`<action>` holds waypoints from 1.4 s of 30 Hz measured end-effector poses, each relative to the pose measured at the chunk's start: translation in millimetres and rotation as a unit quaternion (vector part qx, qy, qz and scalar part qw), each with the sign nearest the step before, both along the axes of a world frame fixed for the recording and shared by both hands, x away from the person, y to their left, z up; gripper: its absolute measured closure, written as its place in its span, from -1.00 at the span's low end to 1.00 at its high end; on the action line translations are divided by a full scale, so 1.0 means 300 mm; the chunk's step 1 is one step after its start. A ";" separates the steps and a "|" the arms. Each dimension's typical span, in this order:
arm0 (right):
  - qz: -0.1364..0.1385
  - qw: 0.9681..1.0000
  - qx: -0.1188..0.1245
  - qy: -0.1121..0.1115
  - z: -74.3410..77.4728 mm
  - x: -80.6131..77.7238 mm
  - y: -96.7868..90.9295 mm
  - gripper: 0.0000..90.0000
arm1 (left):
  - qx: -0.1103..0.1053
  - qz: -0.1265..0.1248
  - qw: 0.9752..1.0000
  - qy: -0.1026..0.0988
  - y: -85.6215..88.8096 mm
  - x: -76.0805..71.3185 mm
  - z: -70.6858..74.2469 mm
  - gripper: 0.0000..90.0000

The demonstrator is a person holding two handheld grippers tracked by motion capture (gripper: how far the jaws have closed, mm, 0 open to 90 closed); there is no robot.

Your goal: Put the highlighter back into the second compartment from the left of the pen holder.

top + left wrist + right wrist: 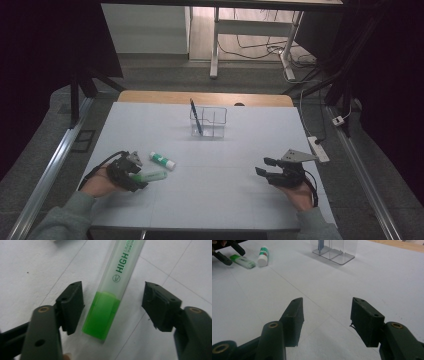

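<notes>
A green highlighter (pixel 150 175) (pixel 110 297) lies flat on the white table (pixel 215 200) at the front left. My left gripper (pixel 140 174) (pixel 113 305) straddles its green end, and a gap shows on each side between pad and barrel, so it is open. A white glue stick with a green label (pixel 163 160) (pixel 263 256) lies just beyond the highlighter (pixel 243 261). At the front right my right gripper (pixel 263 166) (pixel 327 315) hovers open over bare table with nothing between its jaws. The left gripper (pixel 228 251) also appears far off in the right gripper view.
A clear plastic holder (pixel 209 122) (pixel 334 250) stands at the back middle of the table with a blue pen (pixel 195 116) leaning in it. The table's wooden far edge (pixel 205 97) lies behind it. A power strip (pixel 319 148) rests on the floor to the right.
</notes>
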State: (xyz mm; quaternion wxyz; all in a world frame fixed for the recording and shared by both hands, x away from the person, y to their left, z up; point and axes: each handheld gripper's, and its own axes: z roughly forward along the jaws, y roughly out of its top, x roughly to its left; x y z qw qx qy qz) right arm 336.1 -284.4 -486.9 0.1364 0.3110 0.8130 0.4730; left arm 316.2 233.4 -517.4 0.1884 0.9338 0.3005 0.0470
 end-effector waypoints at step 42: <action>-0.013 1.000 0.011 -0.001 0.009 -0.019 -0.046 -0.04 | 0.004 -0.077 0.996 -0.044 -0.044 -0.031 0.081 0.47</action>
